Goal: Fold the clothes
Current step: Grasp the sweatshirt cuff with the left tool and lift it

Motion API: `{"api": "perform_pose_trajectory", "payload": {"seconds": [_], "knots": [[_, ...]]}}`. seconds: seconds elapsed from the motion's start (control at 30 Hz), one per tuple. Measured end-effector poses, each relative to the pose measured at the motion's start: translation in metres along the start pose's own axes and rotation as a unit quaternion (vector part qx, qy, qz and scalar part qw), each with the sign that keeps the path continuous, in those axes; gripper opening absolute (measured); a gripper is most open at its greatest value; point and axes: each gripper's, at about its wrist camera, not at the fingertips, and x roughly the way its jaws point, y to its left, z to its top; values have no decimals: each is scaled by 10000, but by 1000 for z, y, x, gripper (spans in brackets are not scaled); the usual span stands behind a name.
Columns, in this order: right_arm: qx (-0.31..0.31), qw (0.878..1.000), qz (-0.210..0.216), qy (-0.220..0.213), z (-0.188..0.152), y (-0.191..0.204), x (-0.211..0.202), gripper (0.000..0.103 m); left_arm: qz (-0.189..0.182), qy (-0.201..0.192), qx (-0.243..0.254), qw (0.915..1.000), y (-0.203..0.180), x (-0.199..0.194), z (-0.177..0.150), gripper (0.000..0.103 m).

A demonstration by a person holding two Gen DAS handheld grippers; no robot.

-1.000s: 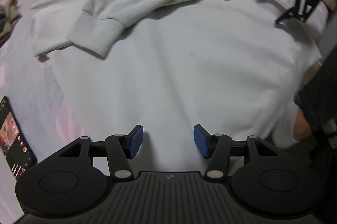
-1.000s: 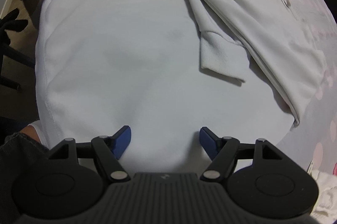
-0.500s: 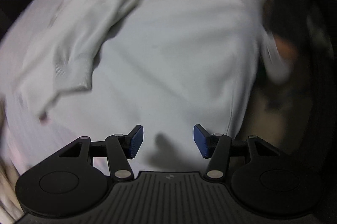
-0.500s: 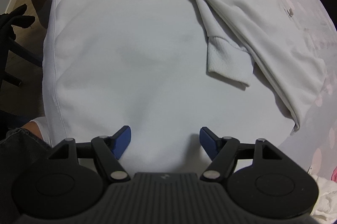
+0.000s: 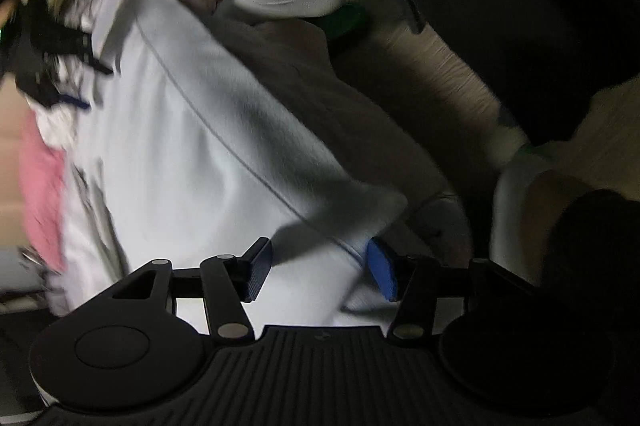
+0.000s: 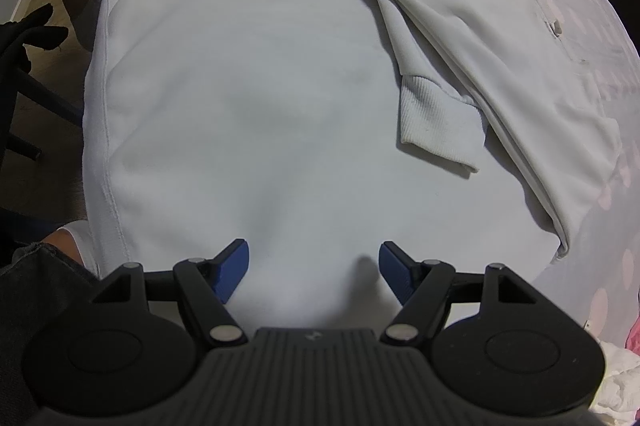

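One white sweatshirt lies spread flat on the bed, its ribbed cuff folded in across the body and its hem edge hanging off the near side. Over that hem the left gripper is opening its jaws, cloth between them but not yet pinched; the right gripper hovers with jaws apart over bare fabric. Best to seat both pads squarely on the hem corners before lifting, so the fold comes over even

No legible text, label, brand or number on anything in either view
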Motion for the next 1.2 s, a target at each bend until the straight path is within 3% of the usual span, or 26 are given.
{"api": "perform_pose_trajectory", "payload": {"seconds": [0.2, 0.3, 0.47, 0.5, 0.63, 0.73, 0.8, 0.9, 0.93, 0.97, 1.03, 1.1, 1.2], "knots": [[41, 10000, -15, -50, -7, -10, -14, 74, 233, 6, 684, 9974, -24, 10, -9, 57], [65, 10000, -6, -47, -9, -12, -16, 74, 247, 55, 749, 9969, -25, 8, -10, 56], [54, 10000, 11, -41, -9, -11, -15, 74, 703, 103, 918, 9932, -26, 16, -9, 56], [60, 10000, 3, -53, -8, -11, -15, 74, 635, 58, 803, 9947, -21, 14, -9, 55], [90, 9999, -17, -60, -7, -9, -15, 75, 133, -369, -69, 9992, 9, -4, -9, 16], [87, 10000, -28, -20, -9, -9, -14, 75, 75, -653, -825, 9944, 34, -15, -12, 11], [78, 10000, -37, -14, -9, -10, -15, 75, 165, -828, -1494, 9852, 58, -23, -19, 10], [97, 9999, -51, -50, -7, -11, -16, 75, 347, -1041, -2493, 9622, 94, -35, -35, 10], [113, 9999, -63, -56, -6, -12, -16, 75, 421, -1082, -2867, 9509, 108, -39, -43, 9], [131, 9999, -77, -61, -5, -13, -16, 75, 462, -1098, -3377, 9337, 123, -42, -56, 9], [192, 9997, -128, -70, -5, -17, -18, 75, 538, -1115, -4372, 8908, 153, -46, -83, 9], [269, 9994, -207, -83, -5, -22, -20, 75, 539, -1033, -5311, 8392, 175, -45, -117, 9], [443, 9980, -427, -177, -6, -33, -27, 75, 206, -434, -6310, 7743, 193, -25, -157, 9]]}}
